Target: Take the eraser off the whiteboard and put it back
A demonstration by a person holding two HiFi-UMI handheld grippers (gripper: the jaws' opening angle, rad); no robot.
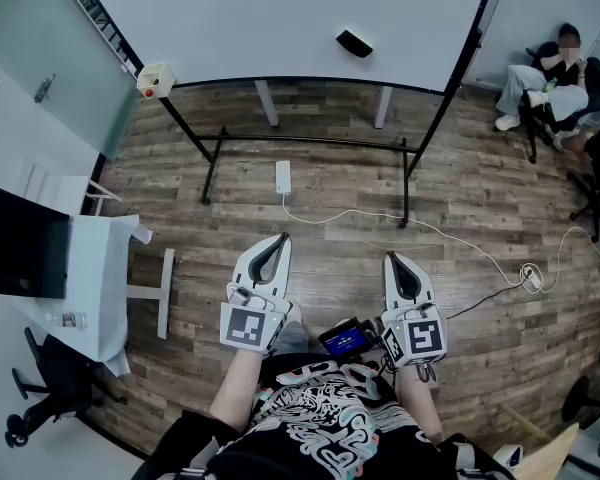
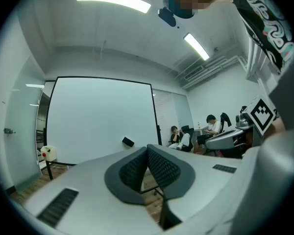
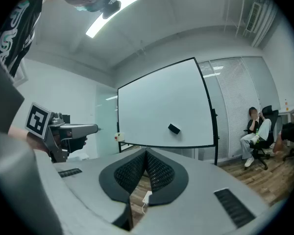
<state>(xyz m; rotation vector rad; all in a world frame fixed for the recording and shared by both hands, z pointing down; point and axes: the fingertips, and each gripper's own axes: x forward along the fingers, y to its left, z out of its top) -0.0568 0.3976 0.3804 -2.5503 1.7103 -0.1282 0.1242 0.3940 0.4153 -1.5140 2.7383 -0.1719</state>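
A black eraser [image 1: 354,42] sticks to the whiteboard [image 1: 280,18] at its right side, well ahead of me. The eraser [image 2: 128,142] shows small in the left gripper view and the eraser [image 3: 174,129] also in the right gripper view. My left gripper [image 1: 283,238] and right gripper [image 1: 391,258] are held level side by side, close to my body, far from the board. Both have their jaws together with nothing between them. The left gripper [image 2: 147,146] and right gripper [image 3: 146,151] point toward the board.
The whiteboard stands on a black frame [image 1: 310,143] over wood flooring. A white power adapter [image 1: 283,177] and its cable [image 1: 450,243] lie on the floor ahead. A white desk with a monitor [image 1: 20,243] is at left. People sit on chairs [image 1: 555,83] at far right.
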